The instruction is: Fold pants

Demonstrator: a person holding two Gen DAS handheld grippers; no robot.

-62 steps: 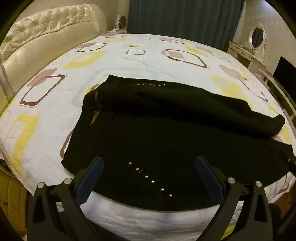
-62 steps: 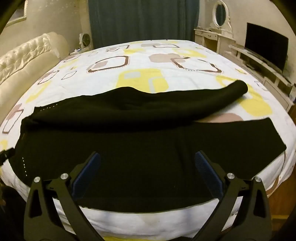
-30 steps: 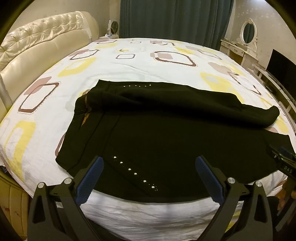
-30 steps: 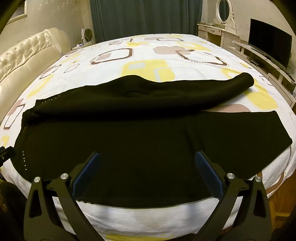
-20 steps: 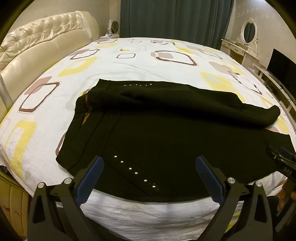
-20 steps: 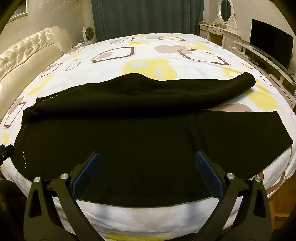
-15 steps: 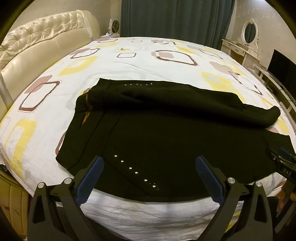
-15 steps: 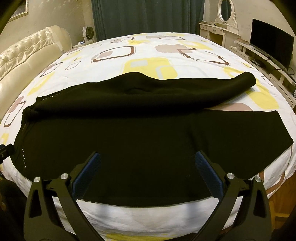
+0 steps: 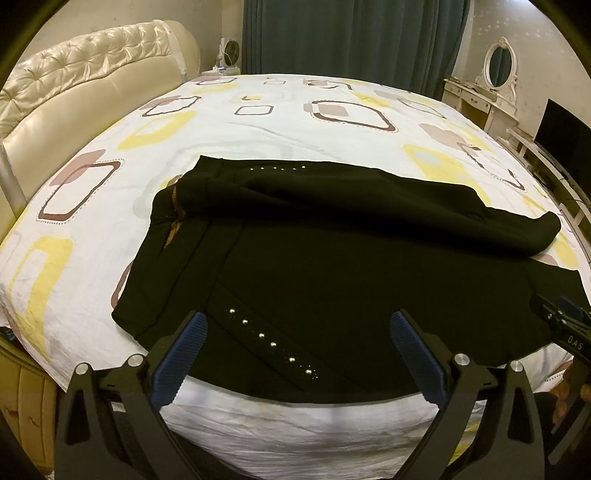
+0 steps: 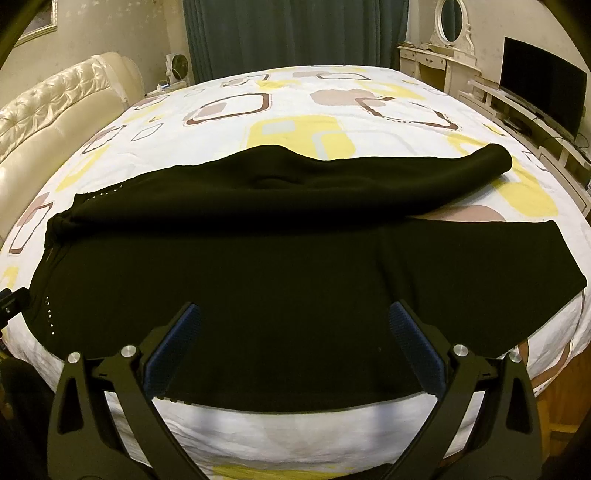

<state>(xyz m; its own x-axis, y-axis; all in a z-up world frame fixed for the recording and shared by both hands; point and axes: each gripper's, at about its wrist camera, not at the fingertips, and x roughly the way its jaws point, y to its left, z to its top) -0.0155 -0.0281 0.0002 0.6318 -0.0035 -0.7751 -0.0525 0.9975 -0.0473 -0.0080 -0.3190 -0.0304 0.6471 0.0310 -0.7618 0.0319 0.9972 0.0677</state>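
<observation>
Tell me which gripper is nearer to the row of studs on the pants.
Left. The left gripper hangs right over the studs, jaws open. The right gripper is farther along the pants, with the studs far to its left.

A bed (image 9: 295,122) dressed in a white sheet printed with yellow and brown squares, flanked by a cream tufted headboard (image 9: 88,92), teal curtains (image 10: 295,33), a white vanity with oval mirror (image 10: 448,22) and a television (image 10: 543,99).
</observation>
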